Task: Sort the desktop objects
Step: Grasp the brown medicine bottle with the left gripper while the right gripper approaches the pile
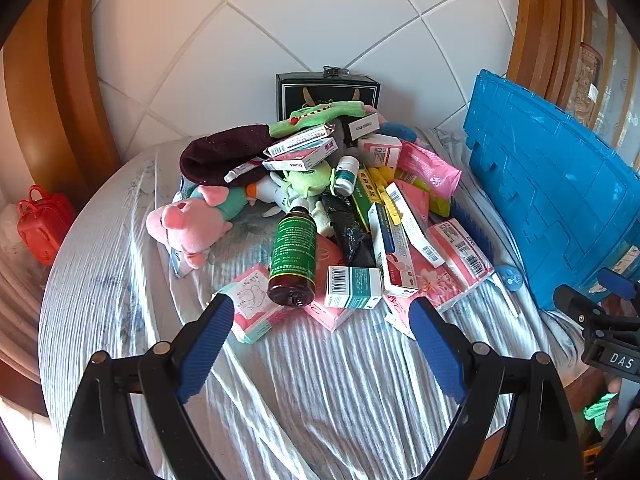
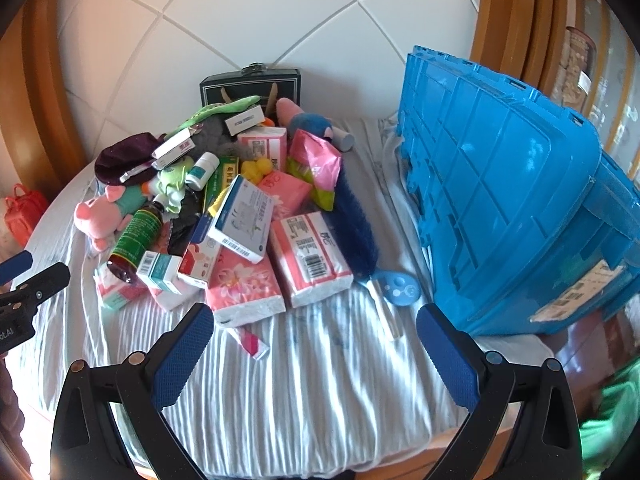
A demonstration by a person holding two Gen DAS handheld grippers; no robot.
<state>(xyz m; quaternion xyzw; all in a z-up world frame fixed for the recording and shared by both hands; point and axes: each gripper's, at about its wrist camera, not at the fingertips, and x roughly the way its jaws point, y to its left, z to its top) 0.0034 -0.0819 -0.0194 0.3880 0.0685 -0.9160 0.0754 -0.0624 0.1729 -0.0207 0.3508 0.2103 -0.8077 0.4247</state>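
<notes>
A heap of objects lies on a cloth-covered round table (image 1: 304, 380): a brown medicine bottle with a green label (image 1: 293, 255) (image 2: 134, 240), a pink pig plush (image 1: 188, 222) (image 2: 98, 216), medicine boxes (image 1: 352, 286) (image 2: 244, 220), pink tissue packs (image 2: 308, 264) and a dark red hat (image 1: 224, 154). My left gripper (image 1: 322, 312) hangs open just short of the bottle's base, nothing between its fingers. My right gripper (image 2: 314, 320) is open above the bare cloth in front of the tissue packs, holding nothing.
A blue plastic crate (image 2: 512, 208) (image 1: 552, 200) lies tipped on its side at the table's right. A dark box (image 1: 326, 92) stands against the tiled wall behind the heap. A blue duster (image 2: 356, 236) lies beside the crate. A red bag (image 1: 42, 222) sits off the table's left.
</notes>
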